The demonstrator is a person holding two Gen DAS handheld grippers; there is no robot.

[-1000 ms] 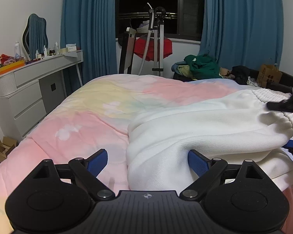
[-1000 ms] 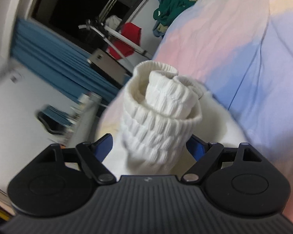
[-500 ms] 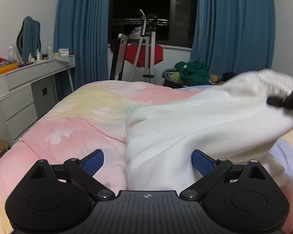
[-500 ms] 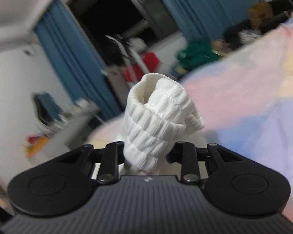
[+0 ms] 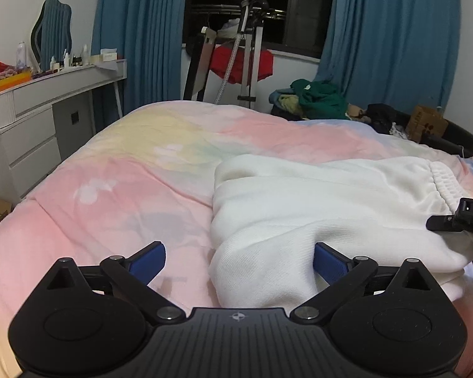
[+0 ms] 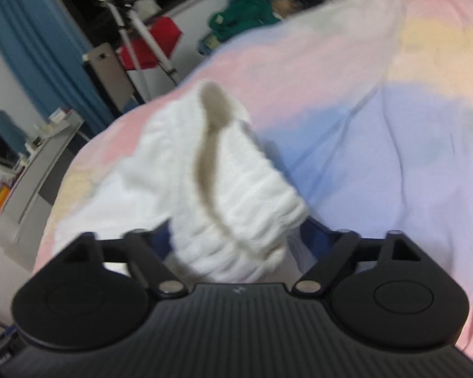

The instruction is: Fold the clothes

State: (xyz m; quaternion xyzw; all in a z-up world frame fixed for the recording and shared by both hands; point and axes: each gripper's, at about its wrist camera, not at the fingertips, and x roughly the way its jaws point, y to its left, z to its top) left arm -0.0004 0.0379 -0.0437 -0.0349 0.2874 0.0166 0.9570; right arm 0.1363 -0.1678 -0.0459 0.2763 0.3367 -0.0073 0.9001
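The white garment (image 5: 315,208) lies bunched on the bed (image 5: 126,182), its ribbed cuff (image 6: 236,195) rumpled and gaping ahead of the right gripper (image 6: 236,236). The left gripper (image 5: 239,261) is spread, a fold between its fingers. Half a second ago the right gripper pinched the cuff aloft; now its jaws stand apart, garment lowered.

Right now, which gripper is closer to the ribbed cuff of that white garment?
Right. The right gripper has the ribbed cuff between its fingers; the left gripper sits at the white garment's opposite end.
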